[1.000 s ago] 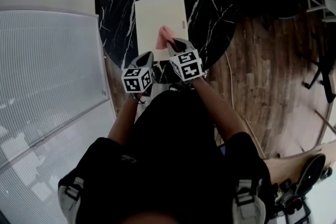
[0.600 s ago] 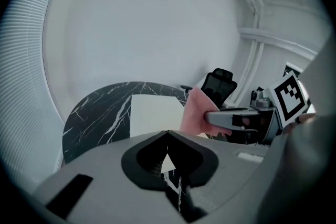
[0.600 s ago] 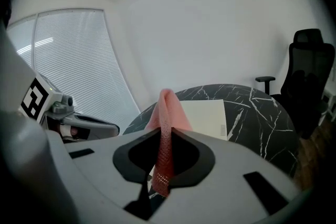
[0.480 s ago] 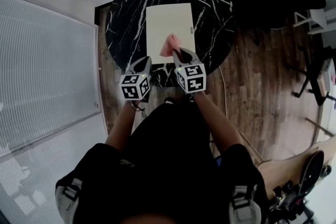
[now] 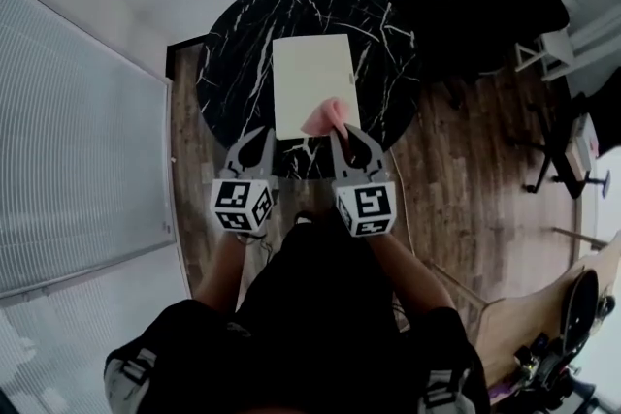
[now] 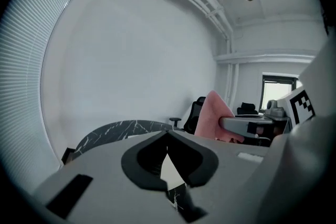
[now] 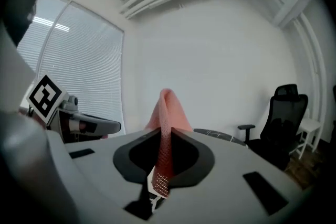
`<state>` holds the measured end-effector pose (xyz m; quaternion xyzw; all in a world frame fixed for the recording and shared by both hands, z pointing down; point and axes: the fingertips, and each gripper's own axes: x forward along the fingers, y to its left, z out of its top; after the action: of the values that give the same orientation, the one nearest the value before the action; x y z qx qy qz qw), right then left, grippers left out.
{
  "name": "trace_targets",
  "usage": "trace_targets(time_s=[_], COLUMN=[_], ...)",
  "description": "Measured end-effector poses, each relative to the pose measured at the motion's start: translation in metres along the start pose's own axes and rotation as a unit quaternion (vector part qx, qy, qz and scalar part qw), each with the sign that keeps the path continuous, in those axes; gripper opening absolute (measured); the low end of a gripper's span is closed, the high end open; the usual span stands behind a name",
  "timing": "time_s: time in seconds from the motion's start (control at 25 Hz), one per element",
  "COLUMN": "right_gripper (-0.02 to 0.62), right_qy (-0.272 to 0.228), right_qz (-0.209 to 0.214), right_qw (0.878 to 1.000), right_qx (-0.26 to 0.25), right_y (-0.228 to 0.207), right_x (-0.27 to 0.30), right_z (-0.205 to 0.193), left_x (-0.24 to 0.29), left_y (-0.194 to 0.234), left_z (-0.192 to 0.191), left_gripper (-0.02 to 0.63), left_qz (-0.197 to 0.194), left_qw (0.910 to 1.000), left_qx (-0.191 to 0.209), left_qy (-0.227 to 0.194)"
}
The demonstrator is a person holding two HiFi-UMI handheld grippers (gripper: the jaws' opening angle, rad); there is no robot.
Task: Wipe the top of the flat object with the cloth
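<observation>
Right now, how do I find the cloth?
Find the round black marble table; a cream board lies on it. At the board's near edge, the right gripper pinches the cloth. It is the only pink, soft thing there.

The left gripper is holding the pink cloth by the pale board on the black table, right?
No: the right gripper, not the left, holds the pink cloth, as the right gripper view shows. It is indeed by the pale board on the black table.

your cloth (image 5: 325,118) is pink, the flat object (image 5: 310,78) cream, the worktop (image 5: 233,63) black with white veins, the floor (image 5: 466,170) brown wood-grain.
</observation>
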<state>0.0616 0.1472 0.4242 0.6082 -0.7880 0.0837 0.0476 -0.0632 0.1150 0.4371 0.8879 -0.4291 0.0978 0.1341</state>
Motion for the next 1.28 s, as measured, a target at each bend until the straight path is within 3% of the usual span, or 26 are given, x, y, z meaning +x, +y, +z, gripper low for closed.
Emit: trace_targets(time_s=[0.16,0.32,0.6,0.8,0.96,1.28], right_gripper=[0.021,0.021,0.021,0.021,0.02,0.018], right_qy=[-0.032,-0.053,-0.09,-0.107,-0.089,-0.098], right_qz=[0.007,0.005,0.014,0.024,0.04,0.056], right_qw=[0.999,0.995,0.994,0.99,0.992,0.99], right_qx=[-0.03,-0.082,-0.065,-0.087,-0.081,-0.088], right_y=[0.001,0.003,-0.021,-0.031,-0.038,-0.039], right_x=[-0.008,-0.02,-0.053,-0.075,-0.082,-0.075], right_z=[0.033,0.066,0.113,0.13,0.121,0.129], left_x=[-0.009,-0.021,-0.028,-0.027,-0.028,-0.032], left_y=[-0.011,-0.03,-0.065,-0.096,-0.116,-0.114], left_z=[0.03,0.042,0.071,0.09,0.092,0.094], left_gripper=[0.0,0.0,0.0,0.0,0.0,0.0], left_qz=[0.011,0.016,0.039,0.034,0.033,0.055], left_qw=[0.9988,0.9983,0.9957,0.9938,0.9931,0.9917], left_qx=[0.031,0.026,0.014,0.026,0.027,0.029], left_qy=[-0.037,-0.05,-0.083,-0.103,-0.109,-0.112])
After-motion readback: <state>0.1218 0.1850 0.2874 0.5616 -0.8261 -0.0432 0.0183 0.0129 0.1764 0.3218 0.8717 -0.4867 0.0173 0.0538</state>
